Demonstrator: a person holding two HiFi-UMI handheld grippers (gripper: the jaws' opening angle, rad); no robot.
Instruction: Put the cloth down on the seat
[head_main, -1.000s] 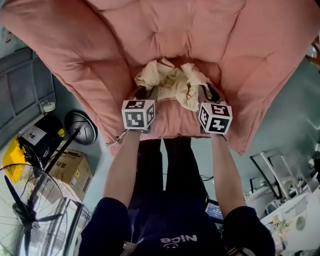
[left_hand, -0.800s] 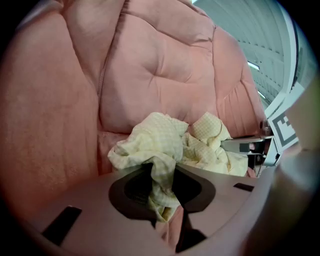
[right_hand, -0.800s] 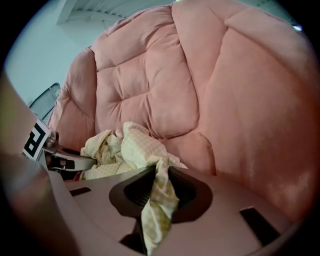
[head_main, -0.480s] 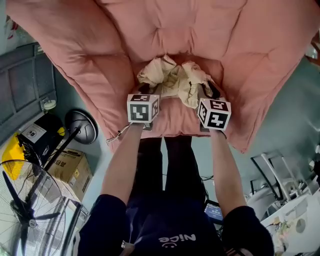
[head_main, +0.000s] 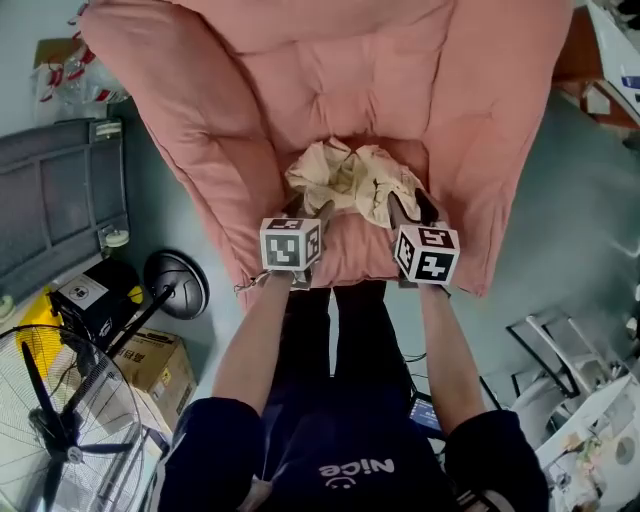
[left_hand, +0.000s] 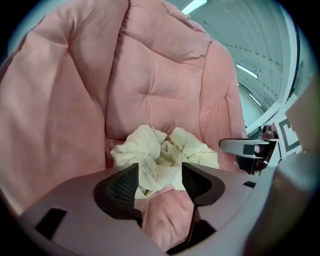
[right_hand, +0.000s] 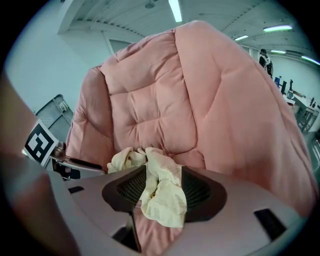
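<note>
A crumpled pale-yellow cloth (head_main: 352, 180) lies heaped at the back of the pink padded seat (head_main: 350, 248).

**One seat, one cloth, two grippers**

One pink padded seat (head_main: 330, 90) carries one crumpled cream cloth (head_main: 350, 180) near its front edge. There are two grippers, the left gripper (left_hand: 160, 175) and the right gripper (right_hand: 162, 185), each with one marker cube (head_main: 290, 244). Both pairs of jaws are opening, with cloth between them. On the floor to the seat's left are one standing fan (head_main: 50, 420) and one cardboard box (head_main: 150, 365).
</note>
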